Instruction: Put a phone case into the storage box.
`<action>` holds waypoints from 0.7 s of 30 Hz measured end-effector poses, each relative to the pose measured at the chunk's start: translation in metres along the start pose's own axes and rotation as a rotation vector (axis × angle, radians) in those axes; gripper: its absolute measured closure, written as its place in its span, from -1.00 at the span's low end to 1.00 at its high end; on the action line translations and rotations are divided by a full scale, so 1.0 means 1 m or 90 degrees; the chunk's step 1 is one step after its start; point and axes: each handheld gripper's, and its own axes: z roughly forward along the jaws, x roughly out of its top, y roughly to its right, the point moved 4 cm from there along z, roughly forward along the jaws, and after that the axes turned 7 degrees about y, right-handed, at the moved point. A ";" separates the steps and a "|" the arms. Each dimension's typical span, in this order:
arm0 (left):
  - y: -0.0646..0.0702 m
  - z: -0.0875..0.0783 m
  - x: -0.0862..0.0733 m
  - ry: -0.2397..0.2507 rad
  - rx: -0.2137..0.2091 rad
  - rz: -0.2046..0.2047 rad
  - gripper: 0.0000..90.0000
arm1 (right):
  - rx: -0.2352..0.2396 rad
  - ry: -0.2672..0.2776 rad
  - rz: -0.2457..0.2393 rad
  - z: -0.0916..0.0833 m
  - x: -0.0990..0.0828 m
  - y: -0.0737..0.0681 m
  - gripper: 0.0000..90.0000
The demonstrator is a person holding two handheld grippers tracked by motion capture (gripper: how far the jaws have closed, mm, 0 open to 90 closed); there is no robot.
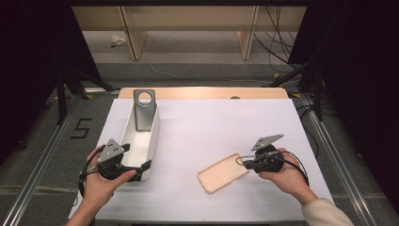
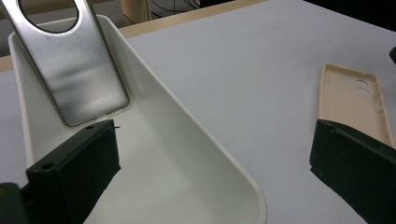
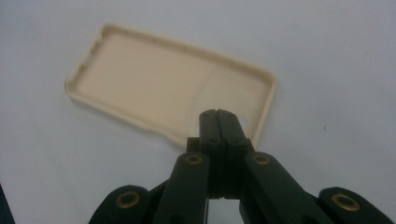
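right gripper [image 3: 217, 114] pinching near edge of beige phone case [image 3: 154, 84]; left gripper [image 2: 210, 163] gaping, straddling white bin [image 2: 196, 140] wall; silver case [image 2: 74, 70] already binned, beige pending.

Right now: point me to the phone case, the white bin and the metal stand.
phone case [image 3: 154, 84], right gripper view, on its bare inner face.
white bin [image 1: 153, 141], high view, on its right wall.
metal stand [image 2: 79, 74], left gripper view, on its brushed face below the round hole.

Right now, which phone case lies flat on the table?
The beige phone case by the right tongs, open side up; the silver phone case leans upright in the white bin.
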 end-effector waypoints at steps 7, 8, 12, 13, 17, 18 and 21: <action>0.000 0.000 0.000 0.000 -0.001 0.002 -0.98 | 0.005 -0.142 0.006 0.014 -0.018 -0.003 1.00; 0.000 0.000 0.000 0.000 -0.002 0.002 -0.98 | 0.003 -0.156 0.001 0.015 -0.018 -0.003 1.00; 0.000 0.001 0.000 -0.002 -0.003 0.002 -0.98 | -0.002 -0.182 -0.004 0.018 -0.020 -0.004 1.00; 0.001 0.001 0.000 -0.003 -0.003 0.002 -0.98 | -0.004 -0.185 0.000 0.019 -0.020 -0.004 1.00; 0.001 0.001 0.000 -0.001 -0.004 0.004 -0.98 | -0.008 -0.195 0.007 0.021 -0.019 -0.003 1.00; 0.001 0.001 0.000 -0.001 -0.004 0.003 -0.98 | -0.011 -0.201 0.007 0.022 -0.019 -0.003 1.00; 0.000 0.001 -0.001 -0.003 -0.005 0.003 -0.98 | -0.013 -0.207 0.016 0.023 -0.017 -0.003 1.00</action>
